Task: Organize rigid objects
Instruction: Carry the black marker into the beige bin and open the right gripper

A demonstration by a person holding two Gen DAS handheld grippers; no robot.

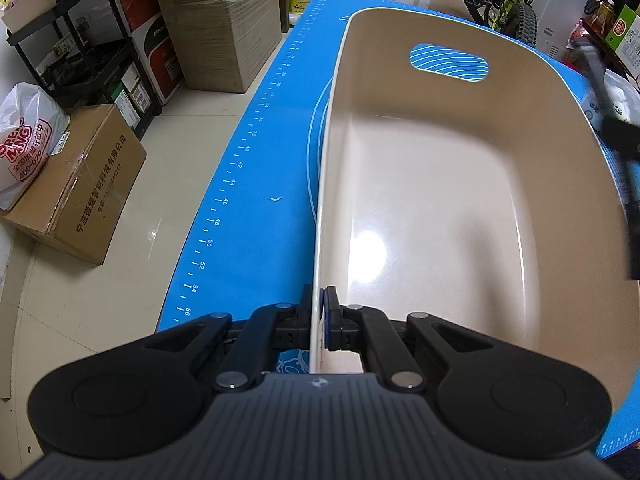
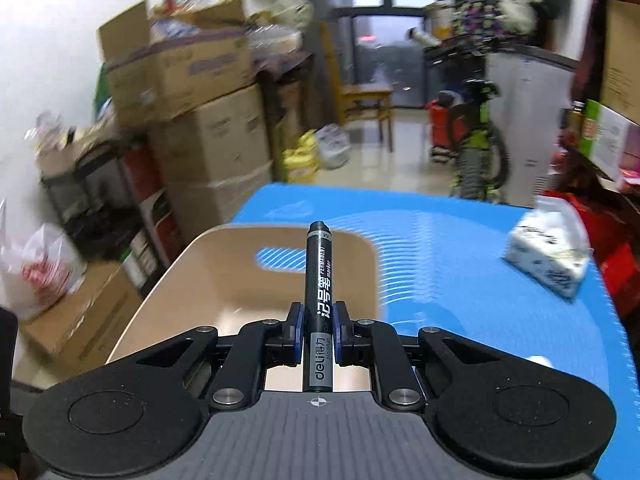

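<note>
A beige plastic bin [image 1: 460, 184] with a handle slot in its far wall stands on the blue mat [image 1: 256, 184]. My left gripper [image 1: 319, 320] is shut on the bin's near left rim, one pad inside the wall and one outside. Nothing lies in the bin. In the right wrist view my right gripper [image 2: 317, 330] is shut on a black permanent marker [image 2: 319, 280], which points forward along the fingers. The marker hangs above the near right part of the beige bin [image 2: 224, 272]. The right gripper shows as a dark blur [image 1: 624, 184] at the right edge of the left wrist view.
A tissue pack [image 2: 548, 256] lies on the blue mat [image 2: 460, 280] to the right of the bin. Cardboard boxes [image 1: 224, 28], a black shelf rack [image 1: 92, 60] and a box on the floor [image 1: 80, 184] stand left of the table. A small bicycle [image 2: 476, 140] stands beyond the table's far edge.
</note>
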